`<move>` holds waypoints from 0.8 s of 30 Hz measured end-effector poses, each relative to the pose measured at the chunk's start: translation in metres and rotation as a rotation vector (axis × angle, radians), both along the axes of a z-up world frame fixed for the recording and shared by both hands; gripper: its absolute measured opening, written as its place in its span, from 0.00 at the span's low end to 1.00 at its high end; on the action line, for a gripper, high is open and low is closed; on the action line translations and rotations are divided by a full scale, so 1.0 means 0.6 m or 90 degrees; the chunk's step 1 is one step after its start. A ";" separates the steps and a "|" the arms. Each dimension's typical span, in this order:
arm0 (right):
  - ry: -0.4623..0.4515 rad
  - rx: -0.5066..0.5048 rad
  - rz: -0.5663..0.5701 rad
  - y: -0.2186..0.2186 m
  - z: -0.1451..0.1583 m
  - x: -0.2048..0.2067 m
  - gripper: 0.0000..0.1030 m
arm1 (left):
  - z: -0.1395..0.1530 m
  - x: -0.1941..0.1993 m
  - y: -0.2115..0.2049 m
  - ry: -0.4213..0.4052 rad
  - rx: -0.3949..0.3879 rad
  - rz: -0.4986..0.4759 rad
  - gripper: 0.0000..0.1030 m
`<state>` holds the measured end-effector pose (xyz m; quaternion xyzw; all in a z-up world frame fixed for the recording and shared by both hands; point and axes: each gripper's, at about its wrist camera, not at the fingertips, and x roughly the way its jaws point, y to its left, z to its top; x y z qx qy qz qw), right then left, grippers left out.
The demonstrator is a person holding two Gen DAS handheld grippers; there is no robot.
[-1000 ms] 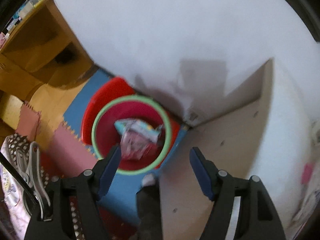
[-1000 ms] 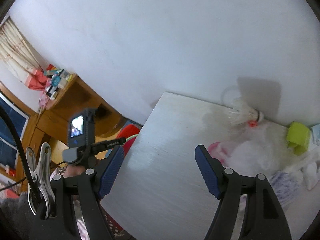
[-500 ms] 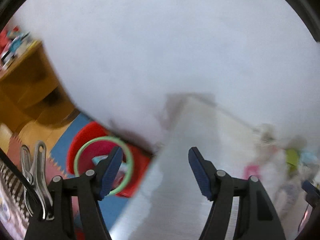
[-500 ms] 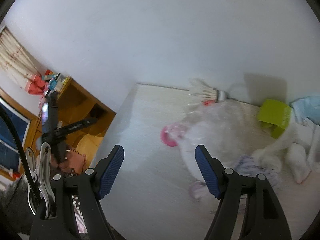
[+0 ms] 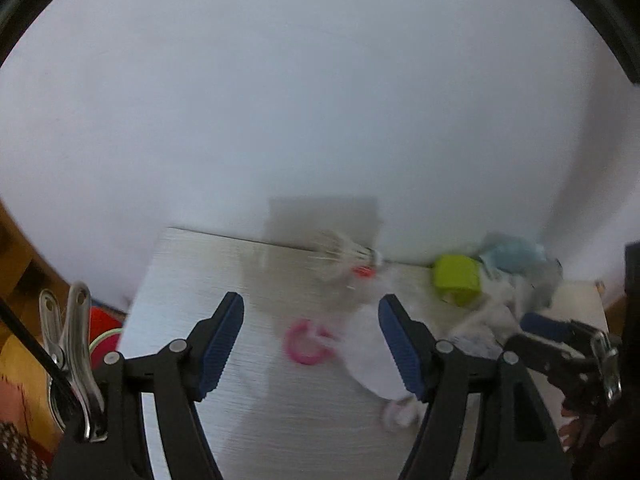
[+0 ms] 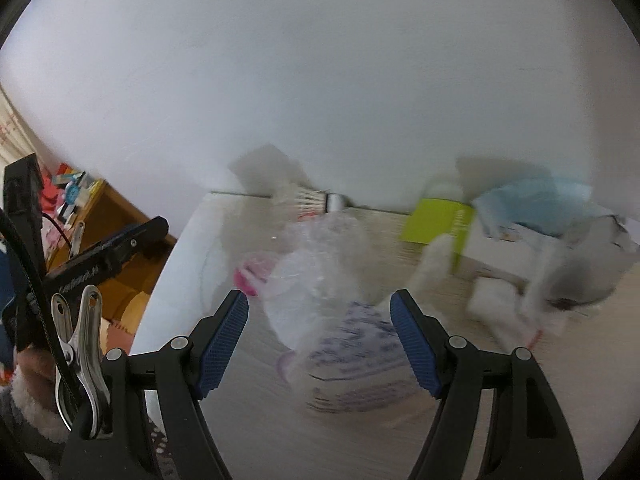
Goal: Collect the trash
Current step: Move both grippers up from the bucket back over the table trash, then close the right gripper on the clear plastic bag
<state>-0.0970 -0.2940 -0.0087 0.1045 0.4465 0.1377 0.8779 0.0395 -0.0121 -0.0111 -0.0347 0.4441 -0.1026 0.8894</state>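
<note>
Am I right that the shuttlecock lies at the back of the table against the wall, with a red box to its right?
Not quite: the box is lime green, not red, as the right wrist view shows. The shuttlecock does lie at the back of the table, against the wall, with that box to its right.

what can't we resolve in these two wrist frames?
- Red bin, left wrist view: cut off behind the table edge and a metal clip; contents unseen.
- Printed wrapper, right wrist view: motion blur, text unreadable.
- Pink ring, both views: partly under a clear plastic bag; identity unclear.
- White crumpled pile, right wrist view: smeared, pieces uncountable.
</note>
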 end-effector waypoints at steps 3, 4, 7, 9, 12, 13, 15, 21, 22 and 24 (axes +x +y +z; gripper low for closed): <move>0.005 0.005 -0.018 -0.021 -0.006 -0.010 0.73 | -0.009 -0.010 -0.023 0.007 0.007 -0.028 0.72; 0.007 0.005 -0.020 -0.024 -0.007 -0.012 0.73 | -0.015 -0.015 -0.024 0.012 0.010 -0.034 0.72; 0.011 0.002 -0.024 -0.031 -0.010 -0.014 0.73 | -0.034 -0.030 -0.027 0.039 0.013 -0.042 0.72; 0.010 0.006 -0.021 -0.031 -0.007 -0.014 0.73 | -0.044 -0.035 -0.018 0.052 0.015 -0.041 0.72; 0.015 0.011 -0.005 -0.016 -0.009 -0.002 0.73 | -0.063 -0.040 -0.005 0.079 0.009 -0.034 0.72; 0.020 0.008 0.006 -0.008 -0.012 0.005 0.73 | -0.069 -0.039 -0.001 0.089 0.003 -0.032 0.72; 0.026 0.001 0.021 0.004 -0.020 0.015 0.73 | -0.078 -0.042 0.003 0.108 -0.016 -0.030 0.72; 0.082 -0.012 0.075 0.041 -0.066 0.091 0.73 | -0.112 -0.035 -0.001 0.166 -0.095 -0.033 0.72; 0.085 -0.022 0.082 0.047 -0.074 0.100 0.73 | -0.116 -0.033 -0.003 0.172 -0.102 -0.033 0.72; 0.092 -0.048 0.093 0.057 -0.097 0.121 0.73 | -0.127 -0.028 -0.008 0.184 -0.106 -0.034 0.72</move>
